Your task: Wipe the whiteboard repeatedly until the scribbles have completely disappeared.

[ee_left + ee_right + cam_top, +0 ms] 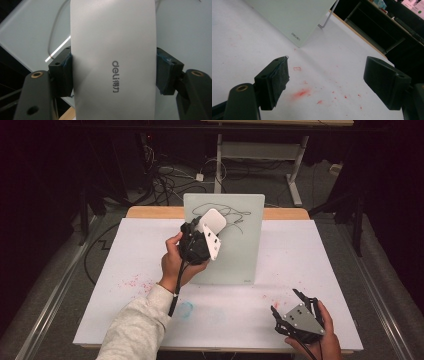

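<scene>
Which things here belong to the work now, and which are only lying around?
In use:
- left gripper, shut on the white eraser
- glass board with black scribble

Idle:
- right gripper, open, holding nothing
- red stains on the white table cover
- cables on the floor

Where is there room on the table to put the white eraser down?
There is bare room on the white sheet left of the glass board, by the pink speckles. More lies in front of the board, between the left forearm and the open right gripper. It is crowded at the board, where the left gripper holds the eraser.
</scene>
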`<act>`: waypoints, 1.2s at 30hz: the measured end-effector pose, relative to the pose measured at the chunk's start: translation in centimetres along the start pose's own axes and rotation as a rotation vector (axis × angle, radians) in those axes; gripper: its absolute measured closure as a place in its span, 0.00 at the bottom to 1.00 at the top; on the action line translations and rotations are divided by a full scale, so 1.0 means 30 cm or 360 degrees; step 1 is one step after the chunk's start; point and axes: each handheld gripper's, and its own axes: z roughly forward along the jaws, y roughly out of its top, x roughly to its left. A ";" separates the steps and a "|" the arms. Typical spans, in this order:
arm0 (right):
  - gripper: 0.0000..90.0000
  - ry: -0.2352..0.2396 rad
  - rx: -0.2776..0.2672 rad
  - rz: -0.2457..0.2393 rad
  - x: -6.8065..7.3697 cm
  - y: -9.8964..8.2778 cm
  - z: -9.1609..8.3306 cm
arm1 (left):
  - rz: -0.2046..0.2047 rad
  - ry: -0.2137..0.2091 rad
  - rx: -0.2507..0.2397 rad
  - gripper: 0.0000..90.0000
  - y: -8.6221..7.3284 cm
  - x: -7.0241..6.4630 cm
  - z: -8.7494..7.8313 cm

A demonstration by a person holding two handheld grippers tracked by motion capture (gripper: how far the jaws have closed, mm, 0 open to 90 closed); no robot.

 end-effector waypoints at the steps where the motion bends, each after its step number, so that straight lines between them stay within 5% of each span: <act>1: 0.23 0.0000 0.0000 0.0000 0.000 0.000 0.000 | 0.0018 0.0004 0.0002 0.32 -0.005 -0.014 0.000; 6: 0.23 0.0007 -0.0006 0.0010 0.002 0.003 -0.002 | 0.0079 0.0014 -0.0001 0.32 -0.026 -0.067 0.003; 12: 0.23 0.0017 -0.0005 0.0005 0.003 0.003 0.000 | 0.0124 0.0017 -0.0004 0.32 -0.017 -0.056 0.004; 25: 0.23 0.0022 0.0004 0.0015 0.001 0.000 0.000 | -0.0115 0.0082 -0.0013 0.32 0.029 0.111 -0.001; 30: 0.23 0.0024 -0.0001 0.0010 0.002 0.002 -0.001 | -0.0105 0.0089 0.0001 0.32 0.027 0.069 0.002; 33: 0.23 0.0034 0.0004 0.0015 0.003 0.002 0.000 | 0.0048 0.0071 0.0021 0.32 0.013 -0.016 0.005; 36: 0.23 0.0043 0.0005 0.0011 0.004 0.002 0.000 | 0.0092 0.0032 0.0012 0.32 -0.002 -0.080 0.009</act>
